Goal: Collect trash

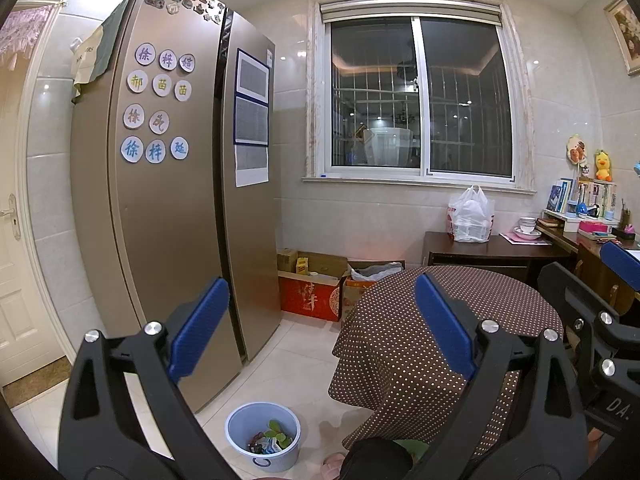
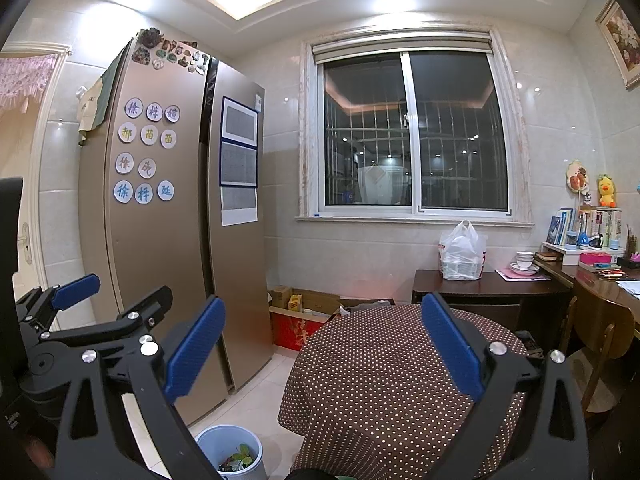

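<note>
Both grippers are mine and both stand wide open, holding nothing. My left gripper (image 1: 320,328) hangs in the air over the near left edge of the round worktop (image 1: 400,360), which wears a brown dotted cloth; its blue pads (image 1: 200,324) are far apart. My right gripper (image 2: 324,344) is raised just beside it on the right, over the same worktop (image 2: 380,380), with nothing between its pads (image 2: 196,344) either. Each wrist view catches the other gripper at its side edge.

Below on the tiled floor (image 1: 280,360), just off the worktop's left edge and close to the fridge's (image 1: 160,200) near corner, stands a pale blue bin (image 1: 263,436). Trash (image 1: 272,438) already lies in it: green scraps and small printed packets. From the right wrist the bin (image 2: 230,454) shows at the bottom edge, with green bits inside.

Beyond the worktop's far edge, cardboard boxes (image 1: 316,284) sit on the floor against the wall, the front one red. Right of them a dark side table (image 1: 500,248) carries a white plastic bag (image 1: 470,216) and bowls (image 1: 527,226). A wooden chair (image 2: 596,340) stands by the desk at the right. On the far wall is a window (image 1: 420,96), dark outside, with bars behind the glass.
</note>
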